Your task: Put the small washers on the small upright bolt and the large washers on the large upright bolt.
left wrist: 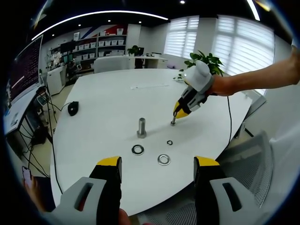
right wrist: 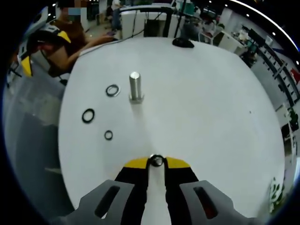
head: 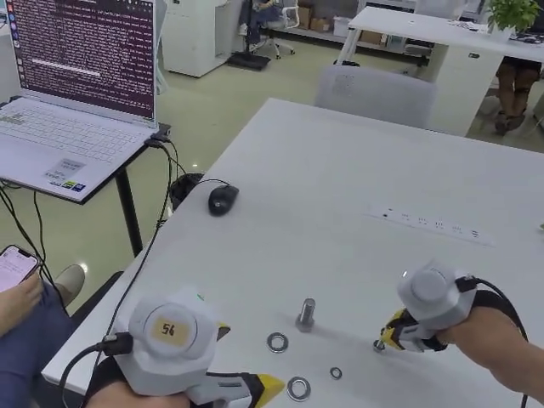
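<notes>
Pinching a small washer (right wrist: 156,161), the right gripper (right wrist: 156,165) sits nearly closed

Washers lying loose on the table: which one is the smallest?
The small washer nearest the right tool; the other two washers are clearly wider rings.

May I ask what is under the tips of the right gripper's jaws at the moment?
A small round metal piece shows between the right gripper's shut jaws, over the white table. The jaws cover whatever is beneath it.
</notes>
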Tool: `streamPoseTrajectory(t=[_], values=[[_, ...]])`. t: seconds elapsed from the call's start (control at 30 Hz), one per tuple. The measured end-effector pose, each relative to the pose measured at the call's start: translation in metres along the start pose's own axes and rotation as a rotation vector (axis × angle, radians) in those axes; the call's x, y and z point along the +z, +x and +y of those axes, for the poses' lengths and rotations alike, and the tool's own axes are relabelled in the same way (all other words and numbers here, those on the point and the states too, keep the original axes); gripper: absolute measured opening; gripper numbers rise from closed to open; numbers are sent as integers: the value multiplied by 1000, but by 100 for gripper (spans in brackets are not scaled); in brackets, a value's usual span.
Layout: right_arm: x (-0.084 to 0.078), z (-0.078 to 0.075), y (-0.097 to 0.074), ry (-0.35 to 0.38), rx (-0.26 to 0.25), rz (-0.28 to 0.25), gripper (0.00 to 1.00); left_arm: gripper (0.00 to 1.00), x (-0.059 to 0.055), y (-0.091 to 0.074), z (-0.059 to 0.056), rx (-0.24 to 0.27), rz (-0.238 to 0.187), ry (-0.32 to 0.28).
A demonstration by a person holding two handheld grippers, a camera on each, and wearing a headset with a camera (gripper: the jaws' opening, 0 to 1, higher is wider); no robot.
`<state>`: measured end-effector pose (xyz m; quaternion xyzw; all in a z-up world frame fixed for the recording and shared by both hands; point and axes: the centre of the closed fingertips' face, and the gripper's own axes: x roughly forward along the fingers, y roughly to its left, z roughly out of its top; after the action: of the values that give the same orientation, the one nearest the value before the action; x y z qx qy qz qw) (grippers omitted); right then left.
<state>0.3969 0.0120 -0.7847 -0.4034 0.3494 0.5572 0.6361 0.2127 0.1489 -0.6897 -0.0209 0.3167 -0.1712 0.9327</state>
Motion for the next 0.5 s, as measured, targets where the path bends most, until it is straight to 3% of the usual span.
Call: streamPoseTrajectory(t=[0.5], values=[[-14, 4, 19, -5, 22, 52, 14, 61, -4, -2, 4, 13, 6, -9]])
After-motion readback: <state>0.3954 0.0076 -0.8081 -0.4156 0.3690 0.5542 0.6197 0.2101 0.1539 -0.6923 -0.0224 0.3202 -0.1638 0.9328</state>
